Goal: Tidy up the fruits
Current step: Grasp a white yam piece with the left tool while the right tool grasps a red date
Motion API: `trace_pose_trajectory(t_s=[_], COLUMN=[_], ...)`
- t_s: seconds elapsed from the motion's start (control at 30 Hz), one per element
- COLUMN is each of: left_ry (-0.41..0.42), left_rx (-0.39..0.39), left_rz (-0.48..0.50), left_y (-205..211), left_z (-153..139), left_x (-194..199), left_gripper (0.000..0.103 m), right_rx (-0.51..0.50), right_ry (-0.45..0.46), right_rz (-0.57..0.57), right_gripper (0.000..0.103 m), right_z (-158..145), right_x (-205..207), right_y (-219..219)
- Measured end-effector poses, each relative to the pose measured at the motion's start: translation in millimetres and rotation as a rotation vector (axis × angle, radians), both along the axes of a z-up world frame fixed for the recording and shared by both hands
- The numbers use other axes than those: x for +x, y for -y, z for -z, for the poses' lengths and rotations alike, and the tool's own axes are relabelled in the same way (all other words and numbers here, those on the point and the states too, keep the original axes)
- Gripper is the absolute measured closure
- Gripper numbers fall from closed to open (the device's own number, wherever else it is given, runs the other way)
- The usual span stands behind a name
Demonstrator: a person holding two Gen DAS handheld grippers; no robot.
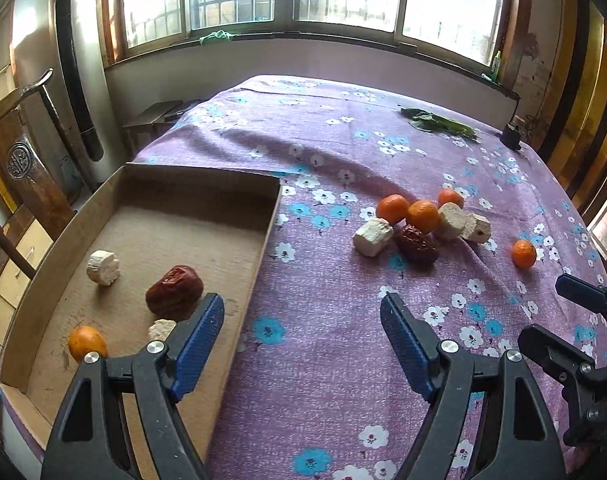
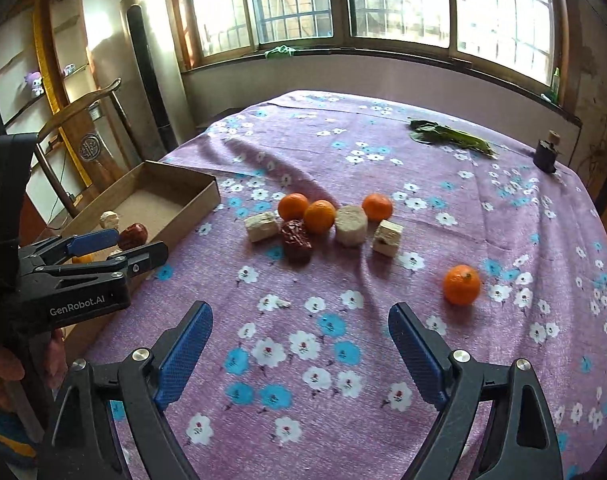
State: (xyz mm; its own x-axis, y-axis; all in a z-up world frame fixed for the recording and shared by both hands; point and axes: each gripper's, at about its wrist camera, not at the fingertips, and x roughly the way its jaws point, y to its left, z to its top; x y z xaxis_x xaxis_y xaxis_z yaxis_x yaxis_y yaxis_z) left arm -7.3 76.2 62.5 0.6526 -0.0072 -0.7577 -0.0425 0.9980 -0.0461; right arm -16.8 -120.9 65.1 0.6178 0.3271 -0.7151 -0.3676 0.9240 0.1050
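Fingers (image 1: 215,320) on both grippers spread, holding nothing.
We judge the lone orange (image 2: 461,285) on the surface, right of the box (image 1: 265,236), light and slightly soft; take it across its middle.

Open purple floral tablecloth (image 2: 303,340) lies ahead of the right gripper (image 2: 299,344), jaws wide. Beyond it, a tight cluster of orange mandarins (image 2: 318,216), white chunks and a dark red date (image 2: 296,239) blocks the middle. A lone mandarin (image 2: 461,285) sits apart on the right. The shallow cardboard box (image 1: 269,216) walls off the left.
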Motion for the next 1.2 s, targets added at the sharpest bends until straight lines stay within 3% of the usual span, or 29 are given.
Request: trace_pose_trajectory(t_s=[0.57, 0.83, 0.97, 1.0, 1.1, 1.13, 1.2], left_ry=[-0.082, -0.088, -0.098, -0.098, -0.085, -0.087, -0.080], left_rx=[0.025, 0.116, 0.124, 0.126, 0.066, 0.050, 0.074], left_rz=[0.115, 0.163, 0.167, 0.170, 0.218, 0.227, 0.233], left_y=[33.9, 44.5, 44.4, 44.4, 43.7, 44.4, 47.3], left_z=[29.1, 42.2, 48.5, 50.1, 50.2, 50.2, 50.5], left_x=[69.1, 89.8, 98.9, 100.5, 101.3, 101.5, 100.1], left_gripper=[0.023, 0.023, 0.024, 0.029, 0.065, 0.071, 0.071], right_rx=[0.015, 0.004, 0.004, 0.005, -0.002, -0.005, -0.006], right_ry=[-0.052, -0.071, -0.084, -0.087, -0.088, -0.089, -0.088], right_rz=[0.021, 0.010, 0.003, -0.001, -0.011, -0.012, -0.013], right_gripper=[0.010, 0.010, 0.010, 0.010, 0.010, 0.010, 0.010], right_z=[16.7, 23.2, 27.7, 28.7, 30.6, 30.9, 31.2], right_x=[20.5, 34.2, 40.5, 41.8, 44.4, 45.5, 48.1], right_y=[24.1, 20.2, 16.1, 14.7, 11.2, 10.1, 8.7])
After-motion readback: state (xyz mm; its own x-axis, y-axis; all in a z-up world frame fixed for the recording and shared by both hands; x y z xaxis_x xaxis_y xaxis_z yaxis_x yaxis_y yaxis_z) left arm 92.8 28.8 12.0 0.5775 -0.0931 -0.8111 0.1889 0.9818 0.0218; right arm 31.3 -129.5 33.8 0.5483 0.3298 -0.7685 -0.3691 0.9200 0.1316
